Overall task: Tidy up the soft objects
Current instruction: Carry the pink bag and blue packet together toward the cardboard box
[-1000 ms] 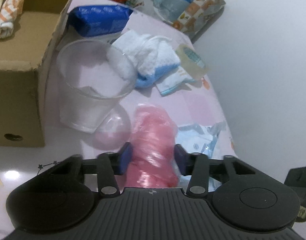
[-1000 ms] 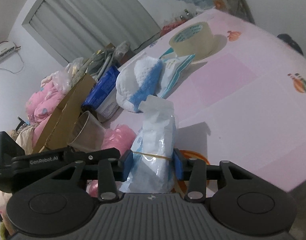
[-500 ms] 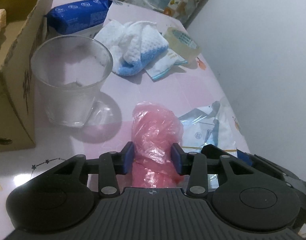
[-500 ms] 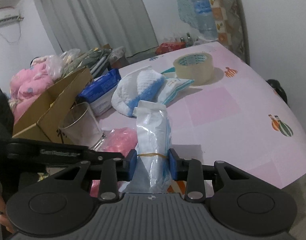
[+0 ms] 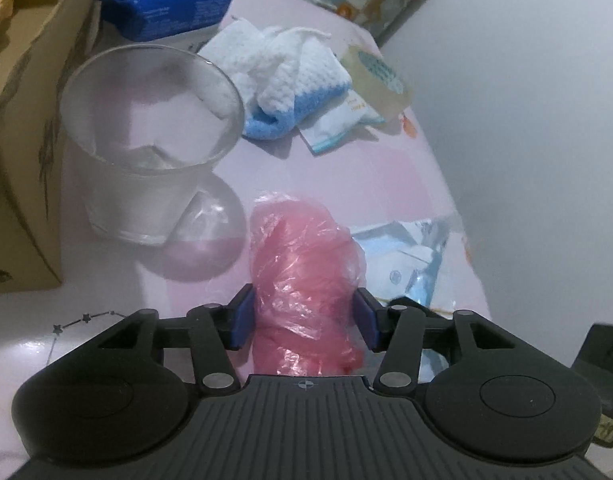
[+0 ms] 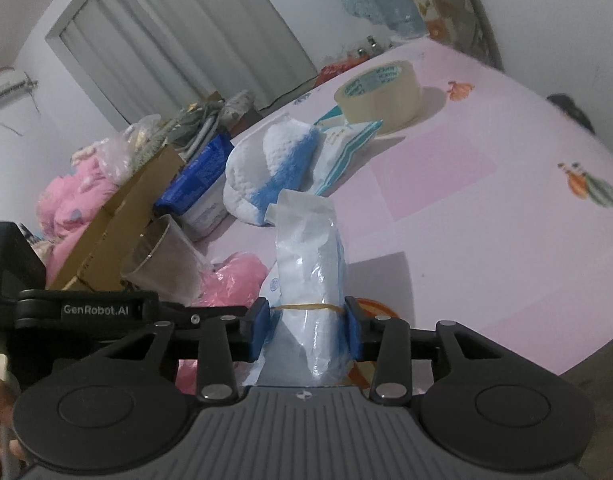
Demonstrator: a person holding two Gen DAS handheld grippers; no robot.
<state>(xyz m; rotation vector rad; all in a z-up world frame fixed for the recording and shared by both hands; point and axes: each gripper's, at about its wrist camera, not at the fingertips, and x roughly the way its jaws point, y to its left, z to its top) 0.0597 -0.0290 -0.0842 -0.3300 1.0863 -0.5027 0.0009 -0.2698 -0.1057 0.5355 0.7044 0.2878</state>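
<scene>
Two claws, two bundles: my left gripper (image 5: 302, 322) has just been opening around the pink plastic bag (image 5: 304, 276) — pads barely clear of it, glass (image 5: 150, 140) and cardboard box (image 5: 22, 128) ahead-left. My right gripper (image 6: 306, 328) clamps the white packet (image 6: 310, 280), long axis pointing away — open pink table (image 6: 486, 208) to its right.

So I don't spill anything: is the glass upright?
Upright: the glass stands on its base, mouth up, on the table.
</scene>
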